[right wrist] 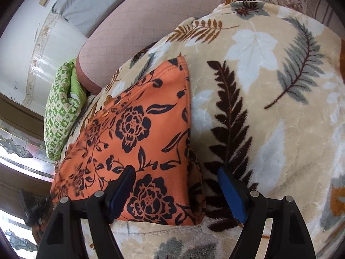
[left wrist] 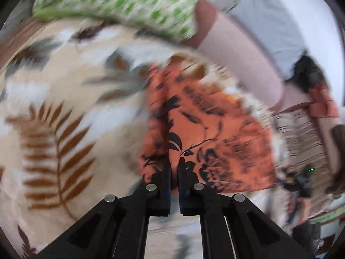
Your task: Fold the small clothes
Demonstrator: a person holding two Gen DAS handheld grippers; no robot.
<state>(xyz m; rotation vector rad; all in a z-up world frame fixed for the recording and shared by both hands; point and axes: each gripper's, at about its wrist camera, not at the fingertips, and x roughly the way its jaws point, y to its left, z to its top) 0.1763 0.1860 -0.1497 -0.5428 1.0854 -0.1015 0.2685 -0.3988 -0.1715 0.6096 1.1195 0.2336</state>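
Orange cloth (right wrist: 138,142) lies on the leaf blanket (right wrist: 269,99), looks already folded at least once, more folding left. Left tongs (left wrist: 174,161) pressed together, pinching a ridge of the cloth. Right tongs (right wrist: 175,178) spread wide over its near edge, holding nothing.

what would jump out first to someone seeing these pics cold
The orange cloth with black flowers stands out first, lying on a cream blanket printed with fern leaves. In the left wrist view the left gripper is shut on a raised fold of that cloth, while in the right wrist view the right gripper stands open with blue pads over the cloth's near edge. A green patterned bundle sits at the blanket's far left edge in the right wrist view.
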